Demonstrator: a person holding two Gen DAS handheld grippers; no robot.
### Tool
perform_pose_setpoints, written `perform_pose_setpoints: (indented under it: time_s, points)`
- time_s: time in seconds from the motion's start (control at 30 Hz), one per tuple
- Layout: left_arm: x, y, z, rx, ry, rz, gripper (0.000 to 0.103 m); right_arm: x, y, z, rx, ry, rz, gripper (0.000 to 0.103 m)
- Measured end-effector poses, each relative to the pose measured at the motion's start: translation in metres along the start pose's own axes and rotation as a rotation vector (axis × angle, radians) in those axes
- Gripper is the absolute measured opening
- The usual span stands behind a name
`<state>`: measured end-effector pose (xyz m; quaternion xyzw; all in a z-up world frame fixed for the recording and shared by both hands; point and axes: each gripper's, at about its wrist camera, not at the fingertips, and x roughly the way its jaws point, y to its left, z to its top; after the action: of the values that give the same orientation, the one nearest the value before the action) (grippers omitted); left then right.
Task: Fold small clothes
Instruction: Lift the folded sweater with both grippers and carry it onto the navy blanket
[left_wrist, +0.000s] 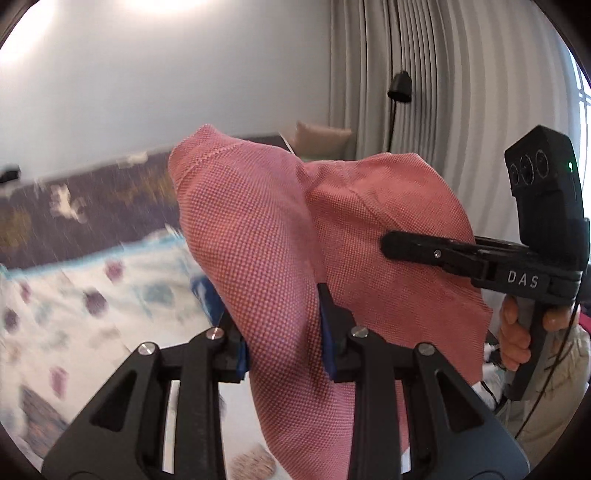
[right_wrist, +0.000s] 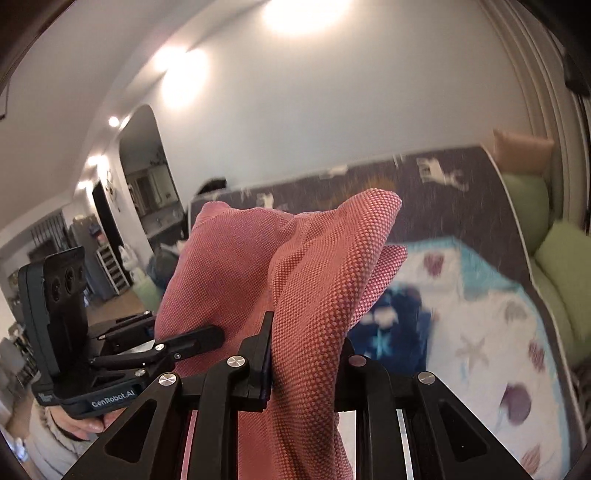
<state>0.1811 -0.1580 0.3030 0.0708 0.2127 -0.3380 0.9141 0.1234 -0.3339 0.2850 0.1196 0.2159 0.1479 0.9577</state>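
Both grippers are clamped on the pink garment (left_wrist: 266, 236): the left gripper (left_wrist: 282, 325) pinches one bunched part, the right gripper (right_wrist: 303, 354) another, and the cloth hangs in the air between them, above the bed (right_wrist: 480, 332). It looks light, soft and limp, a textured knit unlikely to slip. Hold is best taken at corners or a hem. A patterned blanket (left_wrist: 92, 280) and dark blue cloth (right_wrist: 388, 325) lie below.

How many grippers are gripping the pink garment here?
2. The left gripper clamps the pink garment near one edge; the right gripper clamps another part beside it, both held above the bed.
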Motion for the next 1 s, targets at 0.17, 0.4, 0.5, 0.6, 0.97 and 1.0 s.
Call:
perform_pose_setpoints:
  time_s: [0.17,0.4,0.5,0.6,0.97,1.0]
  points:
    - [-0.003,-0.007,0.072,0.098,-0.049,0.123,0.033,-0.014,0.001,0.068,0.015,-0.056,-0.018,0.020]
    - [0.070,0.015,0.115,0.097,-0.049,0.165,0.033,0.026,-0.018,0.130,-0.005,-0.097,-0.108,0.020]
    - [0.120,0.032,0.113,0.085,-0.024,0.174,0.033,0.064,-0.045,0.135,0.022,-0.089,-0.113,0.020]
    - [0.178,0.057,0.099,0.037,0.021,0.197,0.033,0.115,-0.079,0.133,0.046,-0.074,-0.107,0.020]
    - [0.427,0.148,-0.047,-0.044,0.355,0.217,0.042,0.352,-0.229,0.015,0.241,0.196,-0.138,0.022]
    - [0.444,0.153,-0.065,-0.043,0.397,0.227,0.044,0.376,-0.241,-0.003,0.252,0.241,-0.162,0.024]
